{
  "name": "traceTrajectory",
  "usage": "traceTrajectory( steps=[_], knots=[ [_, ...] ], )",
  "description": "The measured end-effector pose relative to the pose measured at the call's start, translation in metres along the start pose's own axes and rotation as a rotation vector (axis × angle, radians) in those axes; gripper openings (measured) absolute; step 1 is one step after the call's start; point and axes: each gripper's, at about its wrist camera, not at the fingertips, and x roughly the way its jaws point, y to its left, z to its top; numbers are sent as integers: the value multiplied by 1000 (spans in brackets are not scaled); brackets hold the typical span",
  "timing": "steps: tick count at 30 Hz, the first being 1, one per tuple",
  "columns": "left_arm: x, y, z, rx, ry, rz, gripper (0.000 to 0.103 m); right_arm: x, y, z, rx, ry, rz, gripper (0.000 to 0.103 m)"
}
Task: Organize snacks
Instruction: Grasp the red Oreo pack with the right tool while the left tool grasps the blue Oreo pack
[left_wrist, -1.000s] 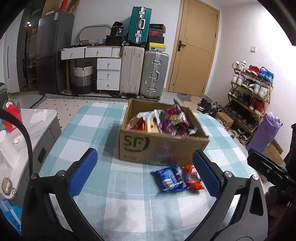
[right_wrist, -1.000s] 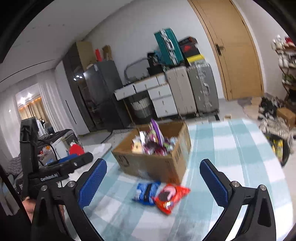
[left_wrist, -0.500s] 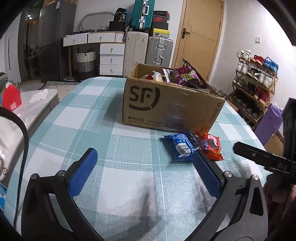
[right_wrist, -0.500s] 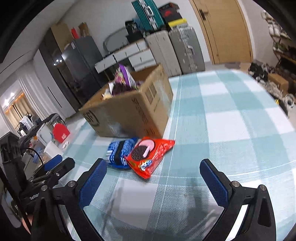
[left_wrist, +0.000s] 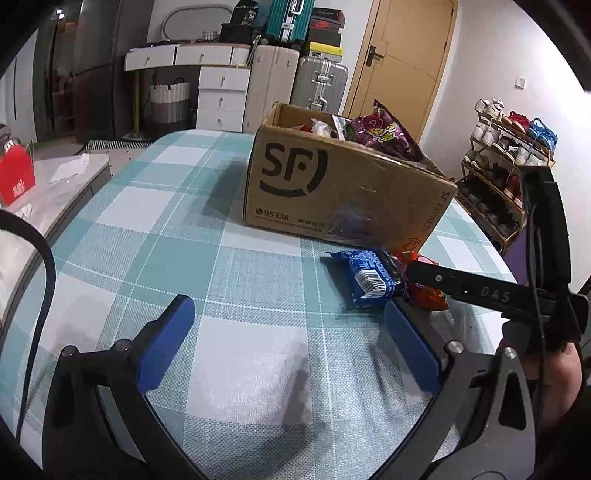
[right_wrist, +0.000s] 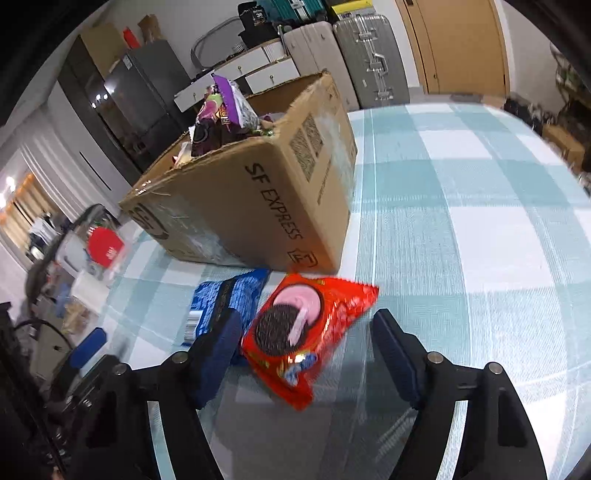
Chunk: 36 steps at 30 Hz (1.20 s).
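Observation:
A red cookie packet (right_wrist: 306, 328) lies flat on the checked tablecloth, in front of the cardboard box (right_wrist: 258, 199) stuffed with snack bags. A blue cookie packet (right_wrist: 225, 295) lies against its left side. My right gripper (right_wrist: 304, 317) straddles the red packet and its jaws are closing; the pads do not press on the packet. In the left wrist view the blue packet (left_wrist: 373, 277) and the red packet (left_wrist: 428, 295) lie by the box (left_wrist: 343, 192). My left gripper (left_wrist: 286, 306) hangs open low over bare cloth, left of the packets, with nothing between its fingers.
The checked table (left_wrist: 155, 236) curves away at its left edge beside a grey side table with a red carton (left_wrist: 14, 177). A shoe rack (left_wrist: 509, 155) stands at the right. Suitcases, drawers and a door line the far wall.
Both grippers have dropped towards the table. The right one has moved in over the red packet, and its jaws stand narrower than before. The left one has settled near the blue packet.

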Motion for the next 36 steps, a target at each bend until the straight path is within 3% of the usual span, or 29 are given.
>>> traceTrajectory(
  steps=[3,6,8,20,29,36],
  knots=[
    [-1,5,0,-20,5,-8,102,5,11,0,-60,8,-37,67],
    [0,7,0,-29,3,-15,102,7,19,-3,-114,7,-74,52],
    [-1,7,-1,-29,0,-17,102,6,17,-5,-113,1,-63,48],
    [0,5,-1,-30,9,14,102,-27,-10,-31,-55,-51,12,48],
    [16,3,-1,-17,76,53,102,-52,-30,-40,8,-122,127,48],
    [35,-26,5,52,146,16,102,-61,-38,-41,46,-160,179,48]
  ],
)
